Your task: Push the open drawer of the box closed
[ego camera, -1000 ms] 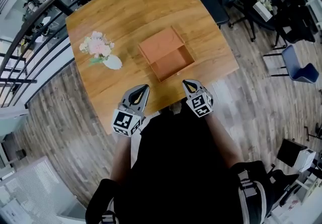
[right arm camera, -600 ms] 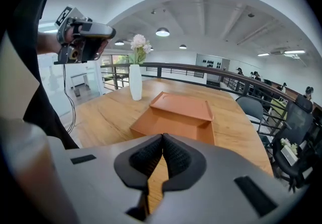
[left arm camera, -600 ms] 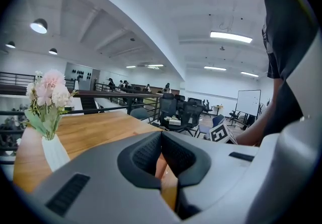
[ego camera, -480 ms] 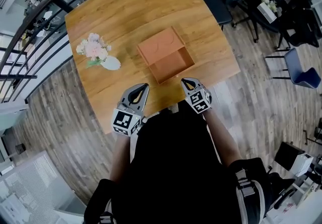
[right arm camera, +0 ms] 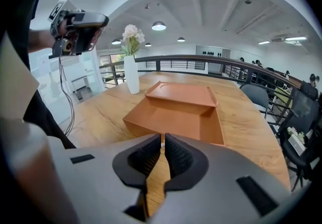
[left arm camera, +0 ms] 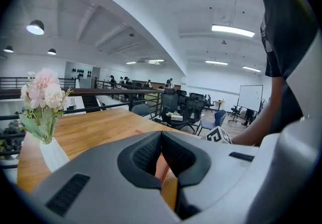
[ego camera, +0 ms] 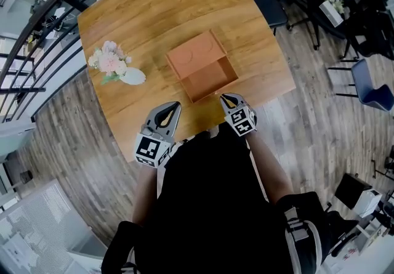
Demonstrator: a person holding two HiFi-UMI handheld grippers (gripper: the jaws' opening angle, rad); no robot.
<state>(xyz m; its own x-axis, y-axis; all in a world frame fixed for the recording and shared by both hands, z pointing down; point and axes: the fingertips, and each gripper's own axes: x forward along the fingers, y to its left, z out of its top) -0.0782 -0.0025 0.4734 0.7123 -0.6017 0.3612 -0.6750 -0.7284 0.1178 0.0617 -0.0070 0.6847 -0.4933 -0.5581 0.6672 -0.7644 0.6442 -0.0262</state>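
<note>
An orange box (ego camera: 196, 53) lies flat on the wooden table (ego camera: 154, 14), its open, empty drawer (ego camera: 212, 79) pulled out toward me. In the right gripper view the drawer (right arm camera: 173, 117) lies just ahead of the jaws and the box lid (right arm camera: 181, 94) is behind it. My right gripper (ego camera: 223, 96) is shut, its tip just short of the drawer's front right corner. My left gripper (ego camera: 174, 106) is shut too, over the table's near edge to the left of the drawer, apart from it. Both grippers (left arm camera: 161, 140) (right arm camera: 163, 140) hold nothing.
A white vase of pink flowers (ego camera: 114, 66) stands on the table left of the box, and the vase (right arm camera: 132, 74) also shows in the right gripper view. A black railing (ego camera: 37, 51) runs past the table's left side. Office chairs (ego camera: 265, 2) stand beyond the far right corner.
The right gripper has edged slightly closer to the drawer's front. The left gripper has hardly moved. The drawer is still open the same amount.
</note>
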